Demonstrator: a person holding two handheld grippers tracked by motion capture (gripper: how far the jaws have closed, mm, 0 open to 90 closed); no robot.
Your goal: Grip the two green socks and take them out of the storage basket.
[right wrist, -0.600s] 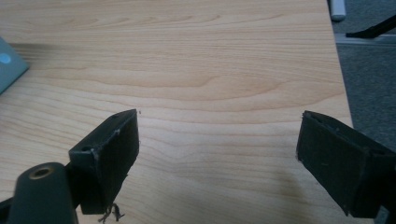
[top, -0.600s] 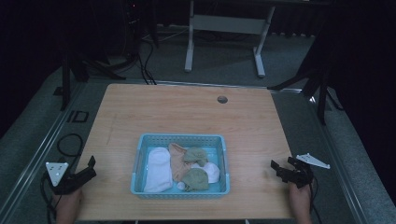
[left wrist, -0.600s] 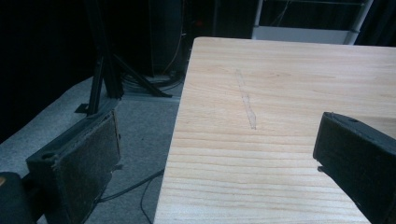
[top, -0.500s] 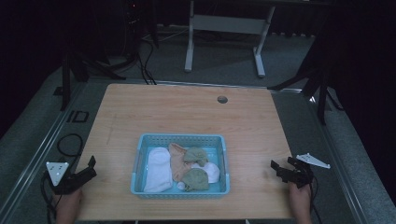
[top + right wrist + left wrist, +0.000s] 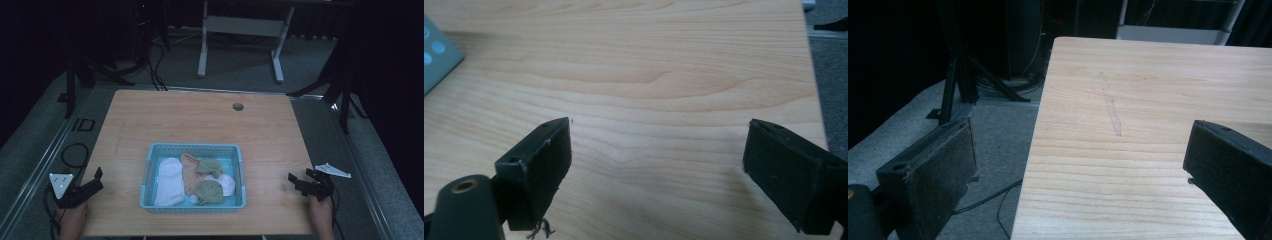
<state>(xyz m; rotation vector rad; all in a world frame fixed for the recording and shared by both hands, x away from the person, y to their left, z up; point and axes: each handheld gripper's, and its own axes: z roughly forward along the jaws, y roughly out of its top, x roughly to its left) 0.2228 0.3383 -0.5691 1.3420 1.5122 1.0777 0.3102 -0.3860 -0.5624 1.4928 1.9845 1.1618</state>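
Sitting low in the middle of the high view, the blue basket (image 5: pixel 193 149) holds soft, light socks (image 5: pixel 169 181). They look limp; pinching a bunched fold should work best. Left gripper (image 5: pixel 95 178) and right gripper (image 5: pixel 296 181) hover wide, empty, at the table's (image 5: pixel 200 120) edges.

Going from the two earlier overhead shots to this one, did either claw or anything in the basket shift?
Nothing visibly changed. The left claw sits open at the table's left edge, the right claw open near its right edge, and both are empty. The cloths lie in the blue basket as before.
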